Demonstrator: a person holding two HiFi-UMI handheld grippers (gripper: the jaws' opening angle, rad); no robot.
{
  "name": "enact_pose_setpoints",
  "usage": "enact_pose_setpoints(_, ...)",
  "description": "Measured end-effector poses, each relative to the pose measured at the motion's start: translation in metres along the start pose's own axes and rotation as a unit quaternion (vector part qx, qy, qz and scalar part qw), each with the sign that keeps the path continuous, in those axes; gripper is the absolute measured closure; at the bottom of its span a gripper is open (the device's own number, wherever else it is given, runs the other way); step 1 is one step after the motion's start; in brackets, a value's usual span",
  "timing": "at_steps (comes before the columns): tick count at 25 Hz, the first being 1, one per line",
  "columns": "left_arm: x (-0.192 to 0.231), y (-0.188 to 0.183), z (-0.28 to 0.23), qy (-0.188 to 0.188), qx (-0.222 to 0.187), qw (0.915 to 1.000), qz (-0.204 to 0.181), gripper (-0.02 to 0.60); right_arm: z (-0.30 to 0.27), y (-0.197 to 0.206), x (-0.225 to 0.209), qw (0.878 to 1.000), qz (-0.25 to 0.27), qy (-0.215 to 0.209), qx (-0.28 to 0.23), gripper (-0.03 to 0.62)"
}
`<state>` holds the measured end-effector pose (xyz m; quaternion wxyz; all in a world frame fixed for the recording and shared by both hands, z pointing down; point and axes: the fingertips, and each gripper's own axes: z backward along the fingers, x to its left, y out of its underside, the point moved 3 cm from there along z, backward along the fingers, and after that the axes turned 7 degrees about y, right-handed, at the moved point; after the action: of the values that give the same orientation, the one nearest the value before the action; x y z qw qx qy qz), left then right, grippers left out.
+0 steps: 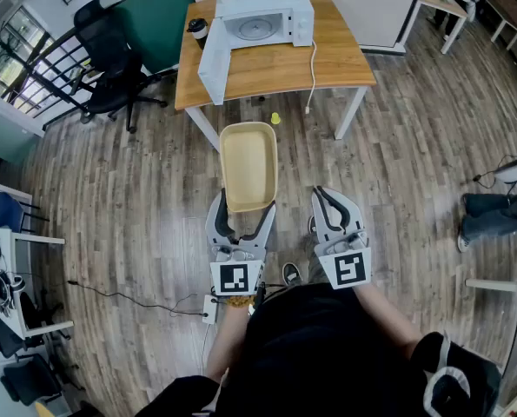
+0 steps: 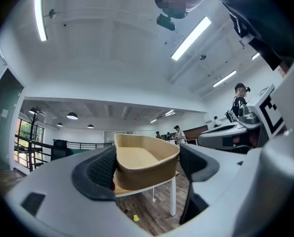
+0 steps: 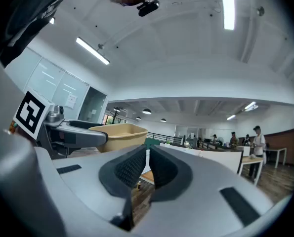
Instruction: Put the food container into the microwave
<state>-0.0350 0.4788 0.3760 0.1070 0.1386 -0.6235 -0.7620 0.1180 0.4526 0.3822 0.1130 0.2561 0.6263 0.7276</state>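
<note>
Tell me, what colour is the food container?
The food container is plain pale tan, seen best in the head view.

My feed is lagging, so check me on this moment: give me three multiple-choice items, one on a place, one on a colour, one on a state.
1. Where does the microwave stand?
A. on the floor
B. on the wooden table
C. on a chair

2. What colour is the food container?
A. tan
B. blue
C. red

3. How is the microwave's door?
A. closed
B. open
C. missing

Answers:
1 B, it sits on the tabletop in the head view.
2 A, its tan walls show between the fingers of the left gripper.
3 B, the white door swings out from the cavity.
</note>
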Motion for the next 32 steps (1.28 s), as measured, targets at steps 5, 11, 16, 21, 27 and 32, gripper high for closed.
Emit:
enact_pose_setpoints(5,0.005,0.001,-0.024,0.003,-0.003,1.0000,0.001,0.143,-0.019,0.007,-0.004,0.999,0.012,-0.022,0.025,0.519)
enact_pose_setpoints(11,0.009,0.003,-0.044,0.006,-0.003,1.0000,0.001,0.142,-0.039,0.006,-0.016,0.999,0.016,-0.022,0.021,0.522)
enact_pose_setpoints(16,0.010,0.004,-0.068,0.005,-0.011,0.9999,0.004,0.143,-0.057,0.011,-0.030,0.999,0.012,-0.029,0.023,0.531)
enact_pose_setpoints(21,0.010,0.005,-0.083,0.002,-0.010,0.9999,0.006,0.143,-0.070,0.015,-0.038,0.999,0.012,-0.039,0.026,0.537)
enact_pose_setpoints(27,0.008,0.012,-0.095,0.001,0.004,1.0000,0.005,0.143,-0.084,0.017,-0.045,0.999,0.003,-0.048,0.021,0.540)
enact_pose_setpoints(32,0.006,0.018,-0.110,0.002,0.011,0.9999,0.004,0.143,-0.094,0.024,-0.056,0.998,0.002,-0.053,0.024,0.542)
